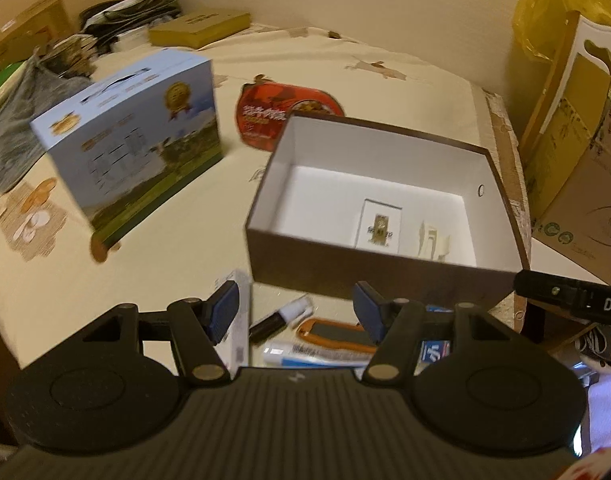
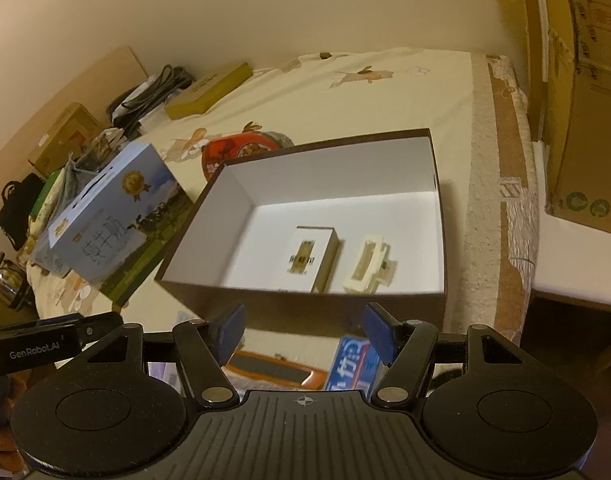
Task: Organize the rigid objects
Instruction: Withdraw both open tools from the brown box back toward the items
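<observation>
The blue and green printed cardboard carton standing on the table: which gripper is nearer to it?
Left. The left gripper sits in front of the carton, slightly to its right; the right gripper is farther right, facing the open brown box.

**Few readable marks in view**

"GenRobot.AI" is showing in pale letters on the black side of the left gripper (image 2: 37,350), near left in the right wrist view. The letters "DA" are showing on the right gripper (image 1: 581,300), cut off at the frame edge. Print on the blue carton (image 2: 117,216) and the other packages is reading too blurred.
</observation>
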Demonstrator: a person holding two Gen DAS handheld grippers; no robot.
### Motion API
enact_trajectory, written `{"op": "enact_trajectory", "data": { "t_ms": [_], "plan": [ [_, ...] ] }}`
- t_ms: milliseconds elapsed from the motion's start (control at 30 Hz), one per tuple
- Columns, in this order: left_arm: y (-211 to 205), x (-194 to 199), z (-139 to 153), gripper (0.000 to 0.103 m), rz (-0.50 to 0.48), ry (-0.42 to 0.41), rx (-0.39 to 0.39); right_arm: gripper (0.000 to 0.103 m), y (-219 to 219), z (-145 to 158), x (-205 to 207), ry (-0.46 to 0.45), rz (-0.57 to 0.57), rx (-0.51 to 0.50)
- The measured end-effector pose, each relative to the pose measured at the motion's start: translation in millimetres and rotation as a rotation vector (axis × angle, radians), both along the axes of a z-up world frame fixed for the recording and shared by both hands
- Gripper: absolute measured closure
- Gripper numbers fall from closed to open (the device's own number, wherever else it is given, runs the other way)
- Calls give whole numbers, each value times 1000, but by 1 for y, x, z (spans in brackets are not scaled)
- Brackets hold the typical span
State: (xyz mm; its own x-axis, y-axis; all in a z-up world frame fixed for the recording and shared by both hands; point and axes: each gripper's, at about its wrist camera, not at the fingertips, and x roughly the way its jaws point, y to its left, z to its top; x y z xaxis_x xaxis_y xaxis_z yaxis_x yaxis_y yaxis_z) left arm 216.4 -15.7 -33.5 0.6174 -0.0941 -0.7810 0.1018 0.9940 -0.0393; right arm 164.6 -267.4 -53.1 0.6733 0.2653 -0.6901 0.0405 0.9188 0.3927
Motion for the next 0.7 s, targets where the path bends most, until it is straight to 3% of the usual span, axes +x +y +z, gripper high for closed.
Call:
{"op": "enact_trajectory", "data": {
  "t_ms": [367,700],
  "plan": [
    [29,-52,2,44,71,11,-16,40,12,1,-39,7,20,-3],
    [35,-82,-4,43,48,24,-19,40,26,-12,-59,55,79,-26]
  ]
}}
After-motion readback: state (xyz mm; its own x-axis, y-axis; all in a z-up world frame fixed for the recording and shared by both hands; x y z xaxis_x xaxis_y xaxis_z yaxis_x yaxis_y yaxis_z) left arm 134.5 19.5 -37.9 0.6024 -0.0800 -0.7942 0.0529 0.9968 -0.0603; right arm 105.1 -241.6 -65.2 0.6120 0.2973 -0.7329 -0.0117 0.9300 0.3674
